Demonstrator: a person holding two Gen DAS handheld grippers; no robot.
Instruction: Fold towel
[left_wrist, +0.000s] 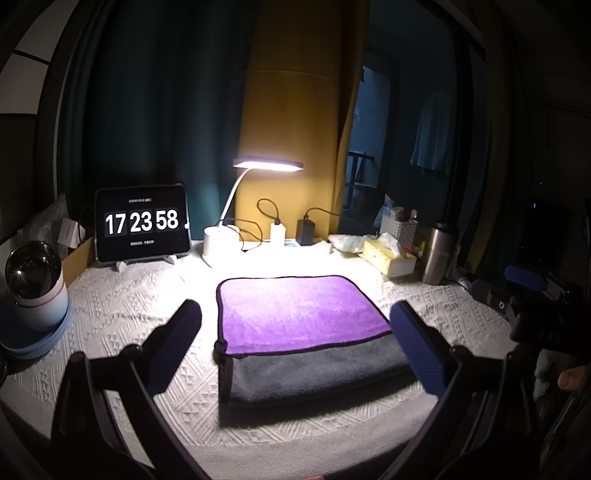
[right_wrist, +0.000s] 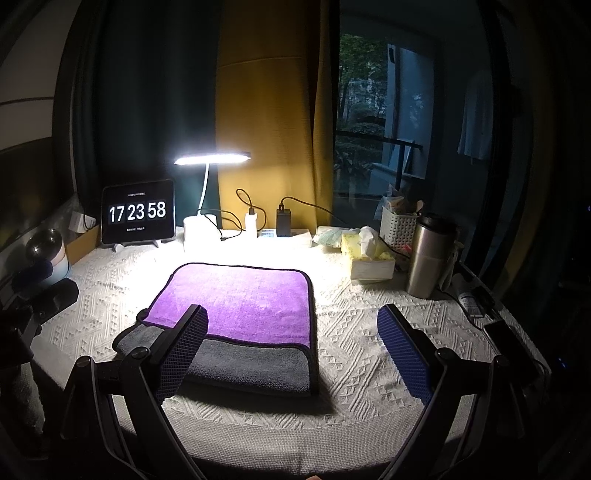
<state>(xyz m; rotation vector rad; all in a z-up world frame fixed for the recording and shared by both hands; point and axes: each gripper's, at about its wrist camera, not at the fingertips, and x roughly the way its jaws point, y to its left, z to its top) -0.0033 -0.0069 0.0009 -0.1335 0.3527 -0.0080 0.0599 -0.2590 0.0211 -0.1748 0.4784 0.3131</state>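
Observation:
A purple and grey towel (left_wrist: 295, 325) lies folded flat on the white textured tablecloth (left_wrist: 122, 314), purple layer on top toward the lamp, grey layer at the near edge. My left gripper (left_wrist: 295, 332) is open and empty, its fingers standing on either side of the towel above it. The towel also shows in the right wrist view (right_wrist: 243, 306). My right gripper (right_wrist: 291, 343) is open and empty, its left finger (right_wrist: 184, 350) over the towel's near grey part, its right finger over bare cloth. The other gripper shows dimly at the far right of the left wrist view (left_wrist: 535, 306).
Along the back stand a tablet clock (left_wrist: 142, 221), a lit desk lamp (left_wrist: 267, 164), chargers with cables (left_wrist: 291, 229), a tissue box (left_wrist: 388, 254), a white basket (right_wrist: 399, 225) and a steel flask (right_wrist: 428, 254). A round device (left_wrist: 35, 284) sits at the left.

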